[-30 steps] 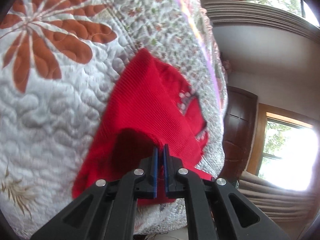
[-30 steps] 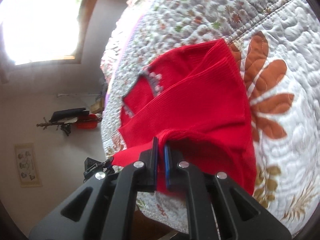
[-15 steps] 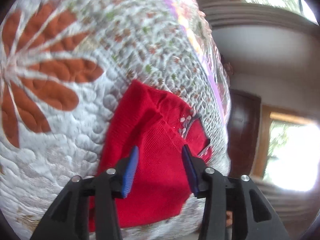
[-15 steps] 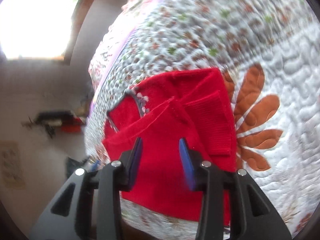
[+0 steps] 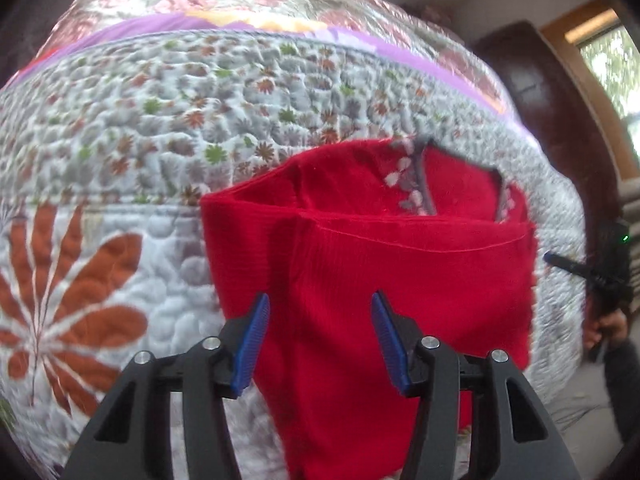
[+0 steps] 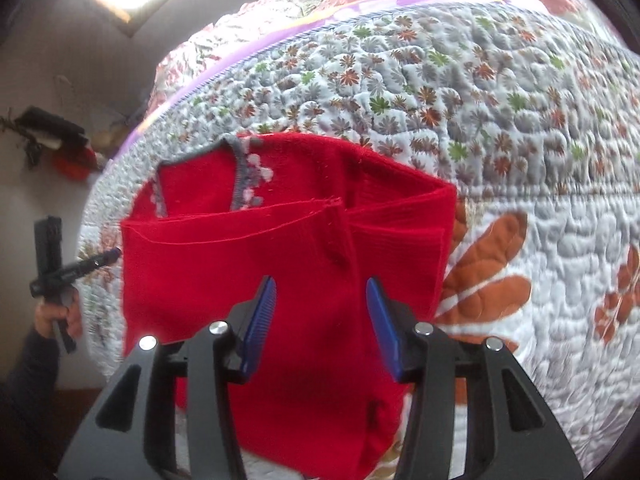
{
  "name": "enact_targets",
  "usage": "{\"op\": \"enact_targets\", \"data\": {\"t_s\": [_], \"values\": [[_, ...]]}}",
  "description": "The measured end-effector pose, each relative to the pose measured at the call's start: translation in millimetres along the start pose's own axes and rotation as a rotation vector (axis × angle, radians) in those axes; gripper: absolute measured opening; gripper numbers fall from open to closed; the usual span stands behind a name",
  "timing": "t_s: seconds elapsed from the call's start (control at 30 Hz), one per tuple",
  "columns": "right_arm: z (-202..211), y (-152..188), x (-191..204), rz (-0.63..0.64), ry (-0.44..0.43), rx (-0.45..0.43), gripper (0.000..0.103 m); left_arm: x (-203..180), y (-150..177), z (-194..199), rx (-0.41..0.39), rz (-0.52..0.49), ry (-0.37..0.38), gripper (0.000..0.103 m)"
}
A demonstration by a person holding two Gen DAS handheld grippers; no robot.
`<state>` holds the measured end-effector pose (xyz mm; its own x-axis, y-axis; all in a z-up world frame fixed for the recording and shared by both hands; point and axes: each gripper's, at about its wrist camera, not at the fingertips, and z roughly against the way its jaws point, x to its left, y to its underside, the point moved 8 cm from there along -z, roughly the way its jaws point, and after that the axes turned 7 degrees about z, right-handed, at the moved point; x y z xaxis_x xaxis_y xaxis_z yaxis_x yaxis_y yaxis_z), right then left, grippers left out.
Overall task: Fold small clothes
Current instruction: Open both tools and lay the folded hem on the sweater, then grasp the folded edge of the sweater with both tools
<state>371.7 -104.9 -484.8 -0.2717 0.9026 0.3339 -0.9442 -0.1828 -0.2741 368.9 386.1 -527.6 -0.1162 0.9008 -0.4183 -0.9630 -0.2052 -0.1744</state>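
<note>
One red garment (image 5: pixel 400 264) lay folded on quilt (image 5: pixel 160 128), near its edge. Two grippers, left gripper (image 5: pixel 318 338) and right gripper (image 6: pixel 322 324), hovered over garment, jaws apart, holding nothing.

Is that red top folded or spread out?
Folded: the red top lies doubled on the quilt, its hem across the chest below the neckline.

The near hem of the red garment (image 5: pixel 400 280) is disappearing behind the left gripper (image 5: pixel 318 336), and in the right wrist view behind the right gripper (image 6: pixel 322 326). The quilt (image 6: pixel 520 120) is running past every frame edge. The person's hand (image 5: pixel 606 326), far right of the left gripper, is blurring beyond detail.
</note>
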Motion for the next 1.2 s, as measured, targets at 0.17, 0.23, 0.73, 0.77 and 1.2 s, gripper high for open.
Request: {"op": "enact_targets", "data": {"t_s": [0.17,0.23,0.73,0.77,1.2], "values": [[-20,-1,-6,0.016,0.008,-0.002,0.050,1,-5,-16,0.003,-0.055,0.011,0.053],[-29,-2,-2,0.030,0.013,0.002,0.051,-1,-3,-19,0.006,-0.081,-0.001,0.053],[-50,-9,15,0.049,0.024,0.004,0.057,-40,-4,-45,0.039,-0.181,-0.123,0.052],[-51,-10,15,0.048,0.022,0.003,0.057,-41,-4,-45,0.041,-0.181,-0.125,0.052],[-24,-8,-4,0.073,0.014,-0.034,0.057,-27,-10,-36,0.047,-0.133,-0.086,0.048]]}}
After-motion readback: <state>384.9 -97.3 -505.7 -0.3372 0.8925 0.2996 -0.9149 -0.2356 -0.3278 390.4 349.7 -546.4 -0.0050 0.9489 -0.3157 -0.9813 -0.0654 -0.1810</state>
